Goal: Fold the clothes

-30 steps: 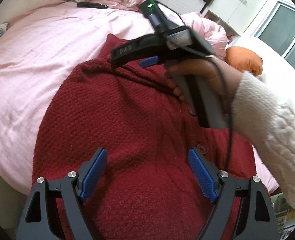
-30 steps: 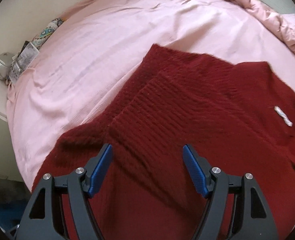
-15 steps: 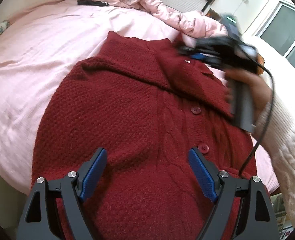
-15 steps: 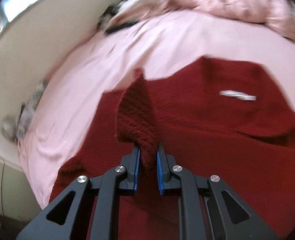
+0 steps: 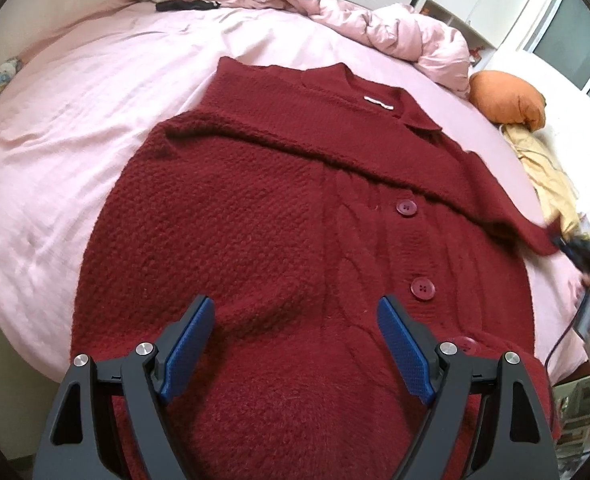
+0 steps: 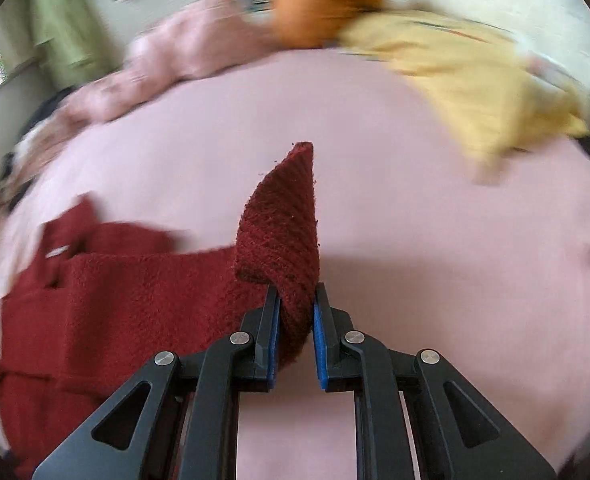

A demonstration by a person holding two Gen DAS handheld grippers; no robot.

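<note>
Cardigan [image 5: 279, 240] in dark red knit is spread, buttons up, on the pink bedsheet [image 5: 75, 128], with its collar toward the rumpled pink duvet [image 5: 395, 28]. One sleeve [image 5: 395, 168] is drawn diagonally across the chest toward the bed's right edge, and its cuff [image 6: 287, 216] is clamped between the pads of the right gripper [image 6: 295, 320], which is closed on it. The left gripper [image 5: 295, 352] is held above the lower body of the garment with its jaws wide apart and nothing between them. Because the body is not pinned, it could be dragged or bunched if the sleeve is pulled further, and the stretchy knit could be distorted. The thick cuff is caught only near the pad tips, so it could slip free. A yellow cloth [image 6: 475, 76] and an orange cushion [image 5: 507, 96] lie near the path and could be snagged.
</note>
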